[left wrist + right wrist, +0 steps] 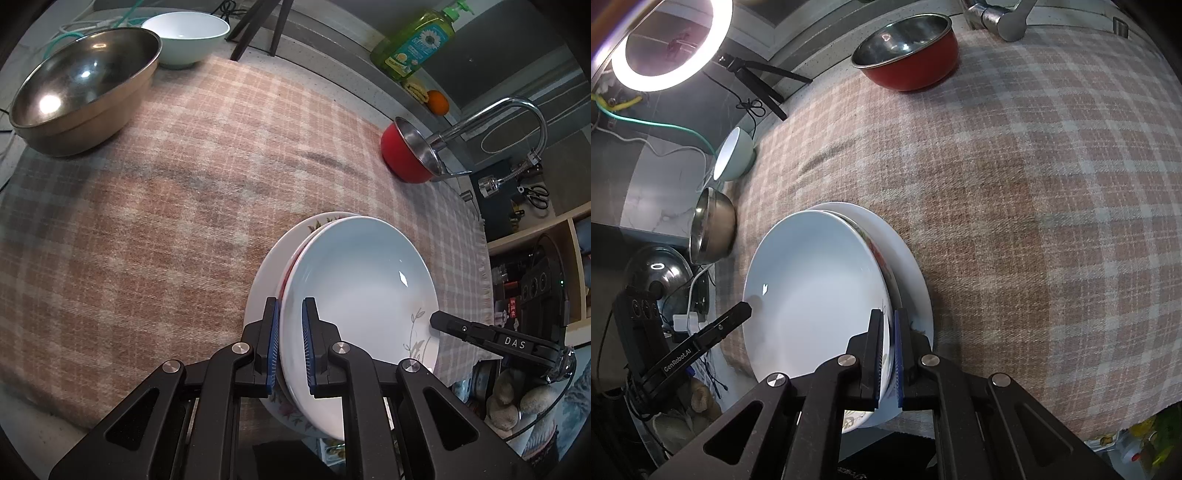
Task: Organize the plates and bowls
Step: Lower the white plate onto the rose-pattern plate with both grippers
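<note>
A pale blue-white plate (362, 280) (812, 288) tops a stack near the front edge of the plaid cloth. Under it lie a floral plate (325, 221) (875, 251) and a larger white plate (266, 280) (908, 269). My left gripper (290, 302) is shut on the top plate's left rim; its dark finger (744, 308) shows in the right wrist view. My right gripper (887, 314) is shut on the opposite rim; its fingertip (436, 319) shows in the left wrist view. A steel bowl (81, 88) (713, 229), a pale green bowl (184, 33) (733, 155) and a red bowl (402, 151) (908, 51) stand at the cloth's far edges.
The plaid cloth (166, 184) covers the counter. A chrome faucet (517, 107) arches behind the red bowl, with a green soap bottle (413, 40) and an orange (437, 101) on the ledge. A lit ring light (672, 44) on a tripod stands at the back.
</note>
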A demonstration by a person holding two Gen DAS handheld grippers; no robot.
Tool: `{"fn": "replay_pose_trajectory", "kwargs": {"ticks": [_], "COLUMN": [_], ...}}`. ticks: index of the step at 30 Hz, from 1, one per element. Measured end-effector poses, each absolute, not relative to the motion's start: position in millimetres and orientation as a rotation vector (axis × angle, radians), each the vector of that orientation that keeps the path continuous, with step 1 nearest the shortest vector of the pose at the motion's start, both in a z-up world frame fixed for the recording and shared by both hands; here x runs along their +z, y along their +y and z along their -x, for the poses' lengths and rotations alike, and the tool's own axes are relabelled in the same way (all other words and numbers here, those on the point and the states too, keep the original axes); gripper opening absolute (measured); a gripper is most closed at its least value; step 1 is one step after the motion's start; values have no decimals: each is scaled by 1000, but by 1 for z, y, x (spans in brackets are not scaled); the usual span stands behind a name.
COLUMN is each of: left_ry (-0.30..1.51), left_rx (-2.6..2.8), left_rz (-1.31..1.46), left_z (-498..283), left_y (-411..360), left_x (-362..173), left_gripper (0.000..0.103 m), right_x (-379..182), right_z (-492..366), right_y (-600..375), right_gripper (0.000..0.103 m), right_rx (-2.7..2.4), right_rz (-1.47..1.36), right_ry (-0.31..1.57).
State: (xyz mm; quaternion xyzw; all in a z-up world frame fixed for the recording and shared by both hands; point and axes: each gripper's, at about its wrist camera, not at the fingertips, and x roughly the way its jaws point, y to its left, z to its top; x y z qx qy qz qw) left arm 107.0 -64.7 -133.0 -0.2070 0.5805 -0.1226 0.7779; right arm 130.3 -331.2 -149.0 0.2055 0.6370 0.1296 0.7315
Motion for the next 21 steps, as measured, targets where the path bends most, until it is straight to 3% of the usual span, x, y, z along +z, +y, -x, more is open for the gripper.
{"fn": "replay_pose_trajectory", "kwargs": {"ticks": [21], "left_ry": [1242], "left_rx": [-280], "left_rz": [432], "left_z": [-104], "left_y": [-65], "left_x": [-131], "left_gripper": [10], "right_x": [-145], "right_z": [-128], "right_y": [-325], "right_gripper": [8], "right_rx": [299], "right_rz": [-386], "right_ry": [1380]}}
